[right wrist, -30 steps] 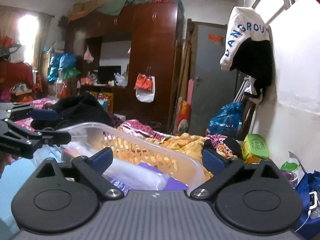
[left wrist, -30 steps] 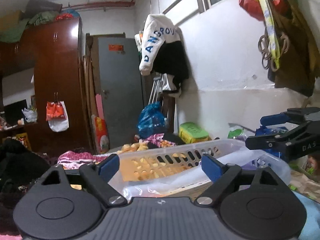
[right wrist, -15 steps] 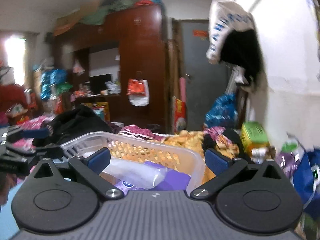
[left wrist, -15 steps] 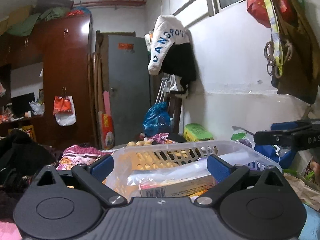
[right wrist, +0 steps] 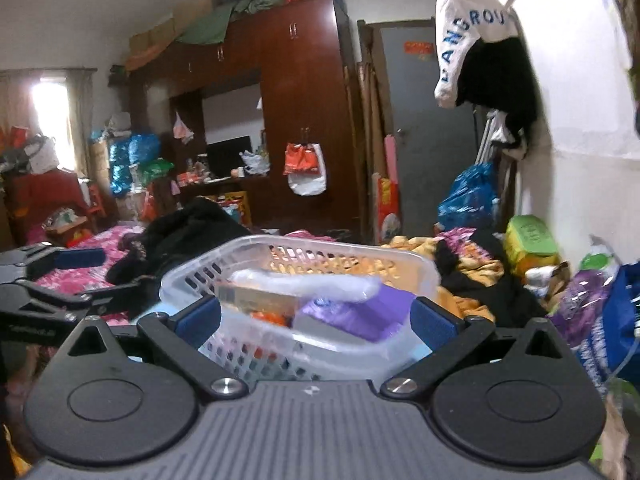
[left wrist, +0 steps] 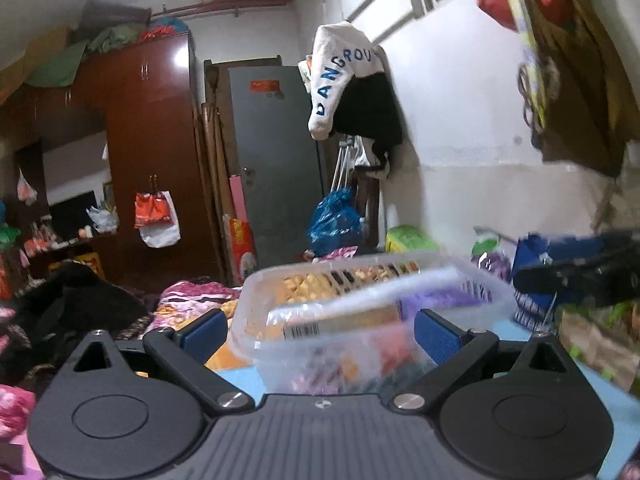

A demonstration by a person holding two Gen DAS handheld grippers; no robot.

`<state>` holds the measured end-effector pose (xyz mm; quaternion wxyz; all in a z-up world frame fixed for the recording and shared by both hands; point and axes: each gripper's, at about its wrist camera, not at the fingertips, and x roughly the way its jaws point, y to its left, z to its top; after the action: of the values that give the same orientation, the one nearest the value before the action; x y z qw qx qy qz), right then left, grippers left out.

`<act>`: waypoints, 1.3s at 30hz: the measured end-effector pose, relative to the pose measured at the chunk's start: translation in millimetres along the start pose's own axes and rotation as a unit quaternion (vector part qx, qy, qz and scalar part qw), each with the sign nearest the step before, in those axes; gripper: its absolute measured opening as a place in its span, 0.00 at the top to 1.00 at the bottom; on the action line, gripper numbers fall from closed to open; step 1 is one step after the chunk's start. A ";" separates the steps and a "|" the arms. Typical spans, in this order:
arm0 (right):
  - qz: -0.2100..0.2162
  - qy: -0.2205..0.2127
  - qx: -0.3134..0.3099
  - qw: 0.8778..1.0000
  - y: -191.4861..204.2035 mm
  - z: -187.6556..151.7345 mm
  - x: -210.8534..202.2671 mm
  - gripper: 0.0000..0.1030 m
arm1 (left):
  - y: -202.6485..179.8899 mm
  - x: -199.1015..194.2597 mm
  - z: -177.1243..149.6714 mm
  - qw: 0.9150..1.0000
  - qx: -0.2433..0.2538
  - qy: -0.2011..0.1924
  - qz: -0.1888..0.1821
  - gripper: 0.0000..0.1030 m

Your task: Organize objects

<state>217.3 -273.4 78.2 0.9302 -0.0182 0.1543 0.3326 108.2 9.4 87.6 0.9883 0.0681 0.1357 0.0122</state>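
Observation:
A clear plastic basket [left wrist: 256,300] with slotted walls sits on a light blue surface [left wrist: 236,376], straight in front of both grippers; it also shows in the right wrist view [right wrist: 424,276]. It holds a box with a barcode [left wrist: 320,326], a purple pack [right wrist: 360,316] and a clear plastic-wrapped item [right wrist: 308,284]. My left gripper [left wrist: 320,336] is open and empty, its blue pads on either side of the basket's near end. My right gripper [right wrist: 316,324] is open and empty, also wide around the basket. Each gripper shows at the edge of the other's view.
Piled clothes [right wrist: 472,272] and a black garment [right wrist: 188,232] lie behind the basket. A blue bag [right wrist: 616,320] and a green box [right wrist: 528,240] stand by the white wall on the right. A brown wardrobe [right wrist: 304,120] and grey door [left wrist: 276,152] are at the back.
Both grippers have pulled back and risen, so more of the basket and the blue surface under it shows. Both stay open.

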 end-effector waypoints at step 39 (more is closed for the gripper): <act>-0.045 -0.018 0.033 0.998 36.0 -77.1 -57.9 0.00 | -24.7 -65.5 -54.7 0.999 -0.044 -0.003 -0.010 0.02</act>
<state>131.3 -291.5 24.6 0.9470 0.0122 0.1472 0.2854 30.5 -10.7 49.5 0.9909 0.0227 0.1323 0.0079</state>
